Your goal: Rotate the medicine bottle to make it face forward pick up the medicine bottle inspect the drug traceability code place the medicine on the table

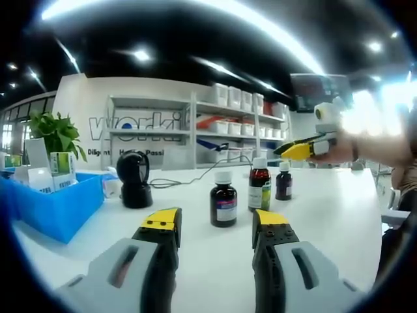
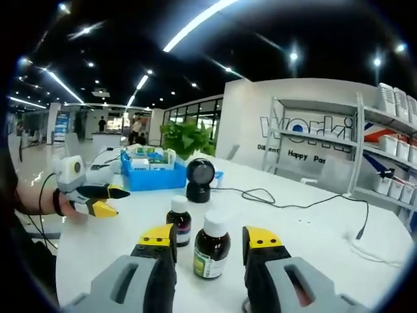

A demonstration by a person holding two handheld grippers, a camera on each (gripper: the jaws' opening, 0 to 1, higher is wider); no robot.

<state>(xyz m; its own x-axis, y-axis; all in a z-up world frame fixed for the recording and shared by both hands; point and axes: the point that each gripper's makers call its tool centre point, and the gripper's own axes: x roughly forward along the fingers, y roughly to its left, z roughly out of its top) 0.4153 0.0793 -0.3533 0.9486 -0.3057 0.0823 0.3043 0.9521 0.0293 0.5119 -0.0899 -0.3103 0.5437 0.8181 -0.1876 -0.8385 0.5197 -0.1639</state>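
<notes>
Three brown medicine bottles with white caps stand on the white table (image 1: 326,215). One with a purple label (image 1: 223,199) is straight ahead of my left gripper (image 1: 216,222), which is open and empty. A taller bottle with a green label (image 1: 259,186) and a small one (image 1: 283,181) stand further back. My right gripper (image 1: 291,150) hovers above and to the right of them in a hand. In the right gripper view, my right gripper (image 2: 209,238) is open, the green-label bottle (image 2: 210,248) stands just ahead between its jaws, and the purple-label bottle (image 2: 179,222) is behind it. My left gripper (image 2: 112,201) is at the left.
A black scanner on a stand (image 1: 135,179) with a cable (image 2: 287,202) stands behind the bottles. A blue bin (image 1: 58,205) of medicine boxes sits at the left with a green plant (image 1: 55,134) behind it. Shelves with white bins (image 1: 228,124) line the back wall.
</notes>
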